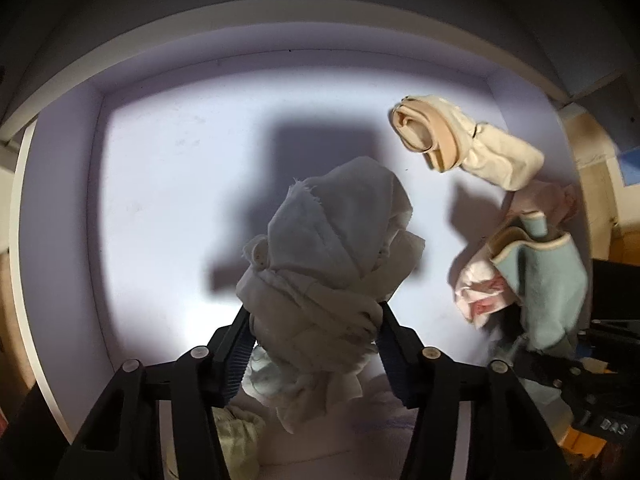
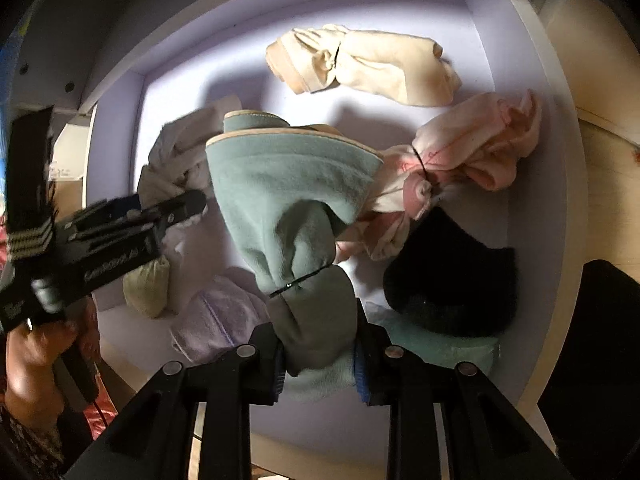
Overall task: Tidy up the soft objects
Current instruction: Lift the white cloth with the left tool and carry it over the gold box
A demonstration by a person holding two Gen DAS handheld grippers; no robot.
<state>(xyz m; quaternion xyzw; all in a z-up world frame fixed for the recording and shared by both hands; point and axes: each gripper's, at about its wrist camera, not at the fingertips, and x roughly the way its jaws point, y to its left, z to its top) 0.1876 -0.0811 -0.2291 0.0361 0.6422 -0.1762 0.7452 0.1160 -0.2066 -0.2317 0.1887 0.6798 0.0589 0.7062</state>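
On the left, the left claw [image 1: 316, 344] points down into a pale lilac drawer [image 1: 160, 184] and holds a grey-white cloth bundle [image 1: 332, 248] between its pads; the bundle stands above the drawer floor and throws a dark shadow there. I think it is held over the bare left part because this is the free place to set it down. Below this claw, near the front of the drawer, lie a pale green piece [image 2: 146, 286] and a lilac sock [image 2: 216, 320].

In the middle, the right claw [image 2: 318, 364] is closed tight on the lower end of a green sock pair [image 2: 288, 184], tied with a thin black band, so the open cuffs hang forward. It is lifted, probably to be moved to its own place.

More to the right, already lying on the drawer floor, are a cream sock pair [image 2: 372, 66] at the back, a pink sock pair [image 2: 472, 152] and a black sock [image 2: 452, 276], close together along the right wall.

Some white letters are printed on the body of each claw, but they are too blurred to read surely.
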